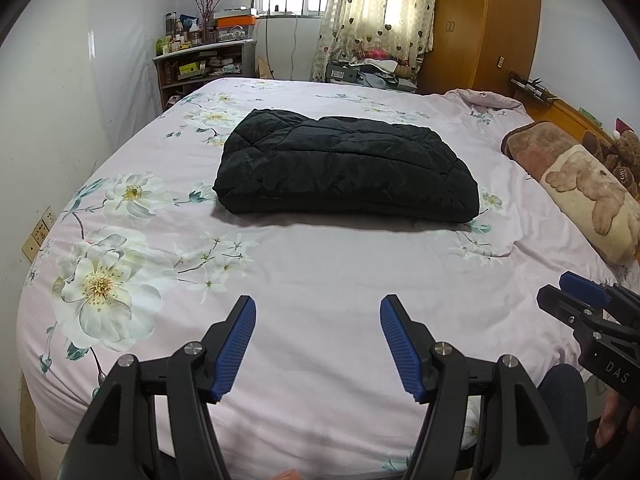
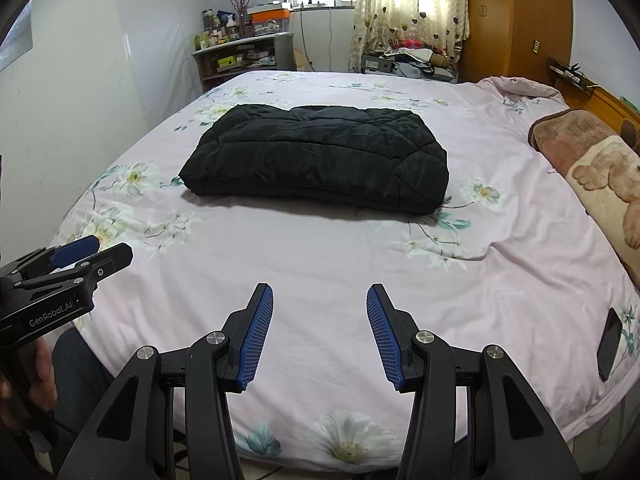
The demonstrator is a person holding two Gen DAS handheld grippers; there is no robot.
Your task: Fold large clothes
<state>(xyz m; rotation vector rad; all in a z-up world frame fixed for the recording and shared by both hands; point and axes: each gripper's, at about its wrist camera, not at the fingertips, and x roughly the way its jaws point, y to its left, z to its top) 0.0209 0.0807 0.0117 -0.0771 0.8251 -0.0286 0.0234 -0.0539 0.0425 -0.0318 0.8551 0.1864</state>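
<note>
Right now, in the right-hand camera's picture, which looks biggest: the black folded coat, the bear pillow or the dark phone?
1. Black folded coat, clearly largest.
2. Bear pillow, partly cut off at the edge.
3. Phone, smallest, though nearest the camera.

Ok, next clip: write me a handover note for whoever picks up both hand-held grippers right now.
Left hand-held gripper: open, empty, above the near edge of the bed.
Right hand-held gripper: open, empty, beside it.
Black quilted puffer jacket: lies mid-bed on the pink floral sheet as a compact rectangular bundle, untouched by either gripper.
Done: jacket looks folded.
Left: probably nothing, perhaps tidy an edge. Black phone lies near the bed's right edge.
</note>
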